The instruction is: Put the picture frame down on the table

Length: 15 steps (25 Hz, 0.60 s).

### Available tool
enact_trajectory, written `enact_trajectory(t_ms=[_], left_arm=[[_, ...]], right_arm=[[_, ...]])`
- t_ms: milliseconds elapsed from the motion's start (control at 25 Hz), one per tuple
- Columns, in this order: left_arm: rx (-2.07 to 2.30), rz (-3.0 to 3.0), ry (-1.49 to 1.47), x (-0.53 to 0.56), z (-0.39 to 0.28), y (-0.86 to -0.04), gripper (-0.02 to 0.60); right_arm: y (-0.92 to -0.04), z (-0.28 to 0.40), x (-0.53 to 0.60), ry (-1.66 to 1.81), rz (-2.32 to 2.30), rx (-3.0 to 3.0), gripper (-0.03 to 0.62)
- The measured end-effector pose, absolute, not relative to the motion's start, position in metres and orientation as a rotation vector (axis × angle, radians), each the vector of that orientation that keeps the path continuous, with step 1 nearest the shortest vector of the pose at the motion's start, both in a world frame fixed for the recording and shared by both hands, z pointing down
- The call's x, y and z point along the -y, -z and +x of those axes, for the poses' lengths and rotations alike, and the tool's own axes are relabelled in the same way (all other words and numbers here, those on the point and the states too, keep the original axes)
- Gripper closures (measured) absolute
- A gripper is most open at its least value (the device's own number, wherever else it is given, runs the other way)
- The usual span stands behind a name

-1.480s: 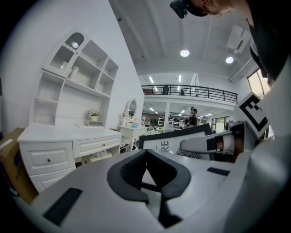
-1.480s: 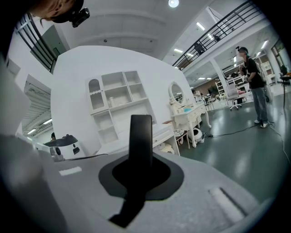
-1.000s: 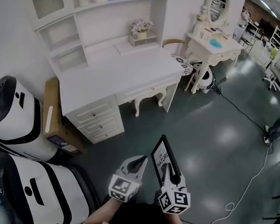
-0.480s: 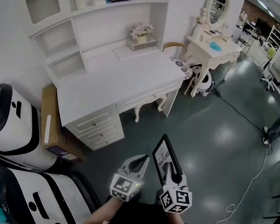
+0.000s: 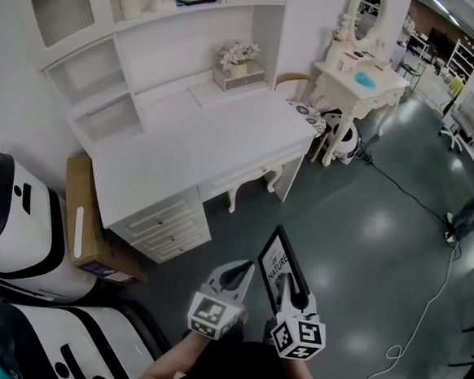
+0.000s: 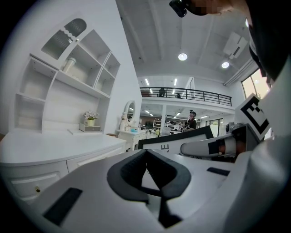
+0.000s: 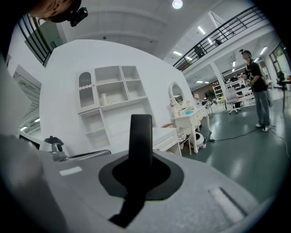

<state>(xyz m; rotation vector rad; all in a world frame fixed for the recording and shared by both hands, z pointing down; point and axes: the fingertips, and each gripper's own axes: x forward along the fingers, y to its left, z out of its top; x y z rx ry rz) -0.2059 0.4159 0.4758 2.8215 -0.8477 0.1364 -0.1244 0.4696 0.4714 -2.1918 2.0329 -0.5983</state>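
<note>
1. The white bench [image 5: 183, 148] is seen ahead at the left, well apart from the load.
2. The left hand-held gripper [image 5: 237, 271] is carried with its jaws together, nothing between them.
3. The picture frame [image 5: 273, 259] is held upright above the floor, clamped at its edge by the right hand-held gripper [image 5: 289, 290].
4. The carry is judged to be the step in hand; next, the bench must be reached and the frame lowered onto it before release.

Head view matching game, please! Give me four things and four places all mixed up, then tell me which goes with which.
Things:
1 picture frame
2 flower pot
3 cardboard box
4 oval mirror

Places:
A on the floor beside the white desk
B on the dressing table
C in the right gripper
D at the back of the white desk

Pairs: 1-C, 2-D, 3-A, 4-B
</note>
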Motion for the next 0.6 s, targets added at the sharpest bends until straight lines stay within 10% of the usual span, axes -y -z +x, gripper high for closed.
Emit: enact_trajectory(t_ms=[600], left_arm=[[0.822,2.835,-0.136,-0.383,-0.199,-0.479,0.569]], right_arm=[[-0.472,-0.113,-0.444,0.575,-2.228,-1.989,0.580]])
